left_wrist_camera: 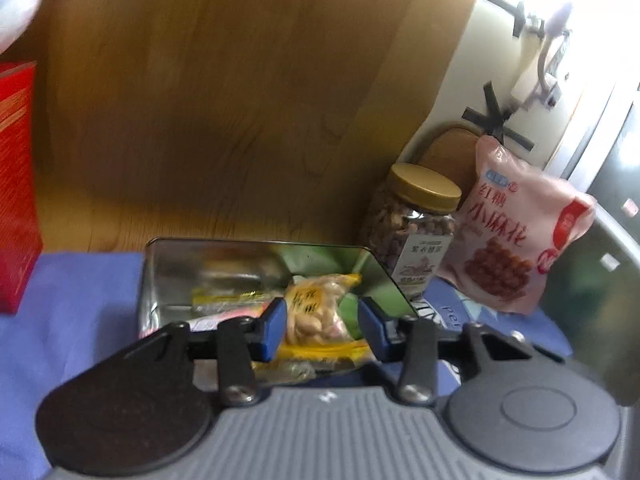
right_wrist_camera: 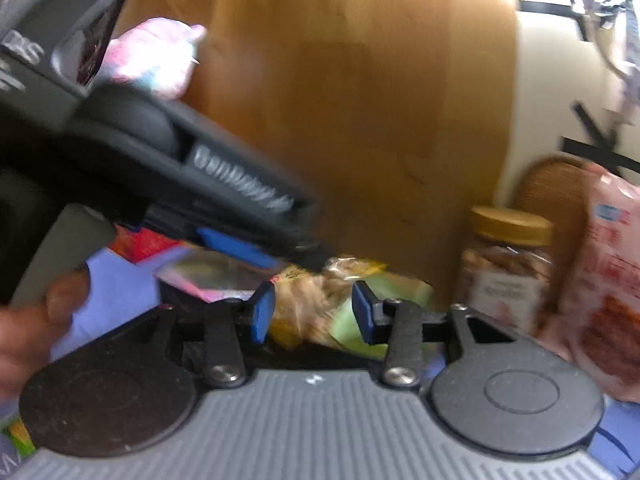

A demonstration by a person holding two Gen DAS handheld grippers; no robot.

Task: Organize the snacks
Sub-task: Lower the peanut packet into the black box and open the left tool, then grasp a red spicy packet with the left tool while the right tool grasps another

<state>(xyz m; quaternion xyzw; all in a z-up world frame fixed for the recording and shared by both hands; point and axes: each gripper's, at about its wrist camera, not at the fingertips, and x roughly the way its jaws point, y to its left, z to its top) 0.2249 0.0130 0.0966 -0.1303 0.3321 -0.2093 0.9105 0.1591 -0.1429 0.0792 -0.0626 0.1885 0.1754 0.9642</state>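
Observation:
An open metal tin (left_wrist_camera: 256,242) sits on a blue cloth (left_wrist_camera: 80,300) and holds several small snack packets. A clear yellow-edged packet of pale nuts (left_wrist_camera: 316,312) lies at the tin's near end, between the blue pads of my left gripper (left_wrist_camera: 324,326). The jaws stand apart, with a gap showing beside the right pad. In the right wrist view, the same packet (right_wrist_camera: 312,300) is blurred between the pads of my right gripper (right_wrist_camera: 314,316), whose jaws also stand apart. The left gripper's body (right_wrist_camera: 168,152) crosses that view from the upper left, and its blue finger (right_wrist_camera: 232,248) ends just above the packet.
A gold-lidded jar of nuts (left_wrist_camera: 416,220) and a pink snack bag (left_wrist_camera: 516,232) stand right of the tin. A red box (left_wrist_camera: 16,184) is at the left edge. A wooden panel (left_wrist_camera: 240,100) rises behind. A hand (right_wrist_camera: 36,320) grips the left tool.

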